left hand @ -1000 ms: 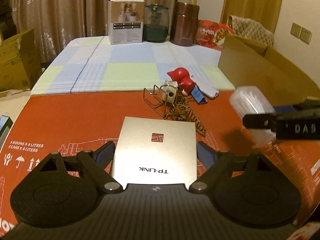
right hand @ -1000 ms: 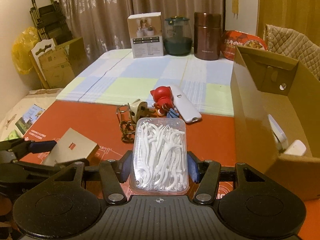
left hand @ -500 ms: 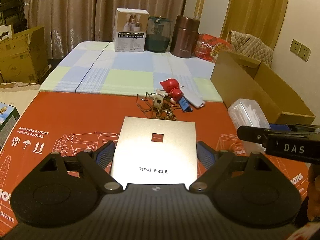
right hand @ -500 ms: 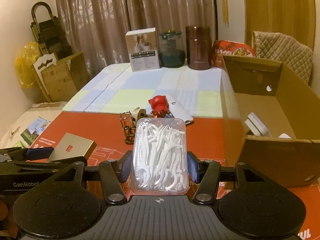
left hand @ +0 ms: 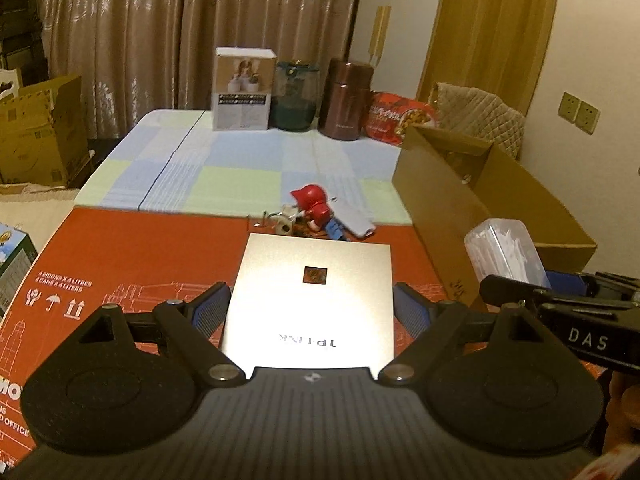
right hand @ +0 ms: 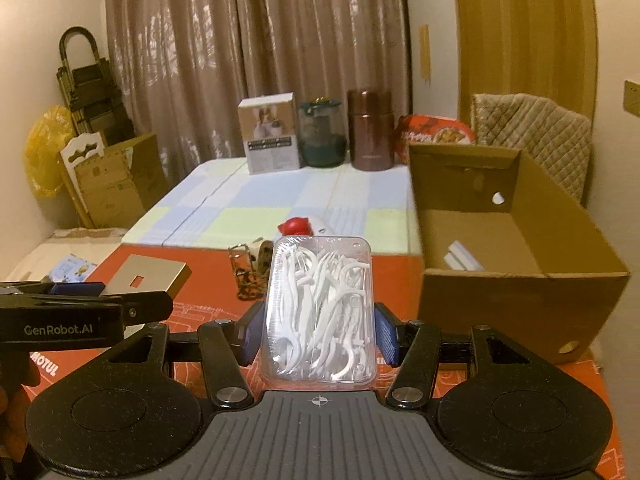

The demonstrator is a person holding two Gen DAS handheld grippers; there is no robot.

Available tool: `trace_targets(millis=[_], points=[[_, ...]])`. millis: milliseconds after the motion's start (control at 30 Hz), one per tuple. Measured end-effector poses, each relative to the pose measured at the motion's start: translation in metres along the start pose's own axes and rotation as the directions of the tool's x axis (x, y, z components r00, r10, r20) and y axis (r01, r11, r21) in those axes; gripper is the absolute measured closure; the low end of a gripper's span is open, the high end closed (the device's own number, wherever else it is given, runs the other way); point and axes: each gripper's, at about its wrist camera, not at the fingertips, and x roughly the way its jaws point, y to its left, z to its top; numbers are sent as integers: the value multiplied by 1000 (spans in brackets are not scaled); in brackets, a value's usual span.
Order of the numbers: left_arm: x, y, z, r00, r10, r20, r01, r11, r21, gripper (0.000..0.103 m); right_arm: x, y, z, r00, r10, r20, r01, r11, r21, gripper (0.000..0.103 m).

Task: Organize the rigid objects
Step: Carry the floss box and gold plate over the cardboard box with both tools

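Observation:
My left gripper [left hand: 312,312] is shut on a flat silver TP-LINK box [left hand: 312,300], held above the red mat [left hand: 140,256]. My right gripper [right hand: 319,330] is shut on a clear case of white floss picks [right hand: 320,312], also lifted. In the left wrist view that case [left hand: 504,252] hangs beside the open cardboard box [left hand: 492,200] at the right. In the right wrist view the silver box [right hand: 146,276] shows at the left and the cardboard box [right hand: 516,256] stands at the right with a white item inside. A red figurine [left hand: 314,206], a white remote [left hand: 354,220] and a wire piece [right hand: 244,276] lie mid-table.
At the table's far end stand a white carton [left hand: 244,90], a dark glass jar [left hand: 296,96], a brown canister [left hand: 350,100] and a red snack pack [left hand: 400,118]. Cardboard boxes [left hand: 36,140] sit on the floor at the left. A quilted chair back [right hand: 532,136] is behind the box.
Both grippers have risen and drawn back with their loads. The table items look smaller and farther, and the cardboard box's inside has come more into view.

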Motion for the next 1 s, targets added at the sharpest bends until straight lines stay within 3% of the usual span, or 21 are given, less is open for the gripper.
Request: trace_targets(millis=[300, 533, 1000], points=[[-9, -35, 29, 997, -66, 30, 64, 997, 35, 19, -36, -42, 36, 999, -30, 14, 28, 990, 136, 50], [0, -77, 64, 989, -139, 49, 134, 987, 85, 19, -55, -85, 70, 992, -118, 39, 109, 978, 176, 50], [59, -153, 106, 970, -243, -4, 240, 958, 159, 19, -32, -165, 97, 982, -188, 3, 184, 966, 184, 50]])
